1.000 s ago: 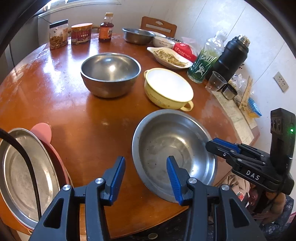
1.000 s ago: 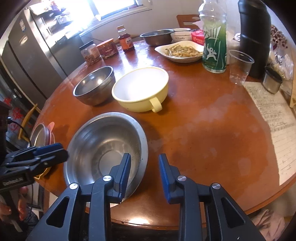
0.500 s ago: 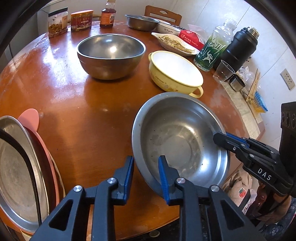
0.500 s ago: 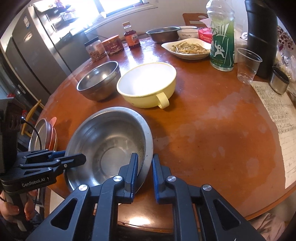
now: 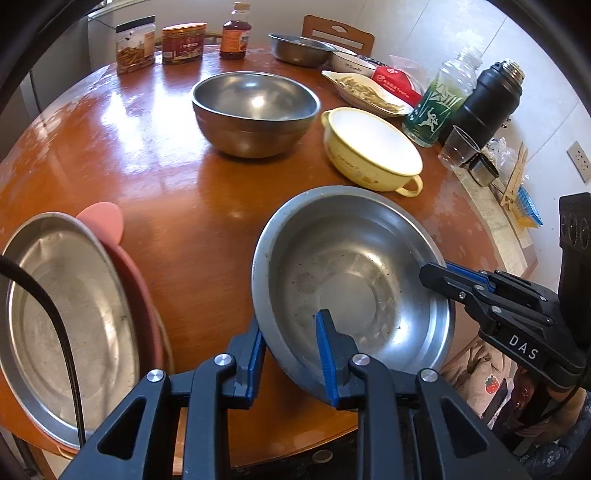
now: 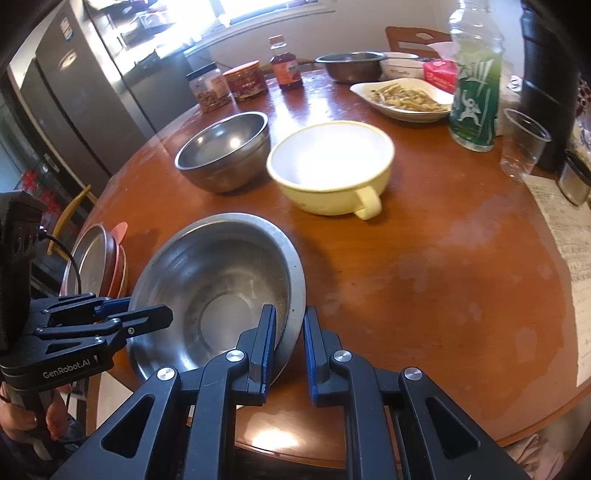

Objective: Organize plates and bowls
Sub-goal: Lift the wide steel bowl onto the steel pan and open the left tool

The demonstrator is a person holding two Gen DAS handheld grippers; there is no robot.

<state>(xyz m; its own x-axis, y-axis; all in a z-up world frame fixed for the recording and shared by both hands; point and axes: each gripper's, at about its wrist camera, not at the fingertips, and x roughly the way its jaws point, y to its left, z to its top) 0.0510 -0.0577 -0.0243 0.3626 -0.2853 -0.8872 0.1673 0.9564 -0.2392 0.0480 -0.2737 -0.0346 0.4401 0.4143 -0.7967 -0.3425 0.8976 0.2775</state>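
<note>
A wide shallow steel basin [image 5: 351, 280] [image 6: 221, 291] is held lifted and tilted near the table's front edge. My left gripper [image 5: 291, 343] is shut on its near-left rim. My right gripper [image 6: 290, 339] is shut on its right rim and also shows in the left wrist view [image 5: 458, 280]. A deep steel bowl [image 5: 255, 110] [image 6: 225, 151] and a yellow handled bowl [image 5: 373, 147] [image 6: 332, 166] sit beyond it. A steel plate [image 5: 62, 314] lies on stacked pink plates [image 5: 136, 280] at the left edge.
On the round wooden table [image 5: 147, 155] stand jars [image 5: 135, 46], a sauce bottle [image 5: 233, 33], another steel bowl [image 5: 299, 48], a dish of food [image 5: 369, 92], a green bottle [image 5: 439, 103], a black flask [image 5: 487, 99], a clear cup [image 5: 458, 147] and paper [image 6: 569, 229].
Both grippers closed onto the basin's rim, left then right sides, and the basin rose and tilted off the table.
</note>
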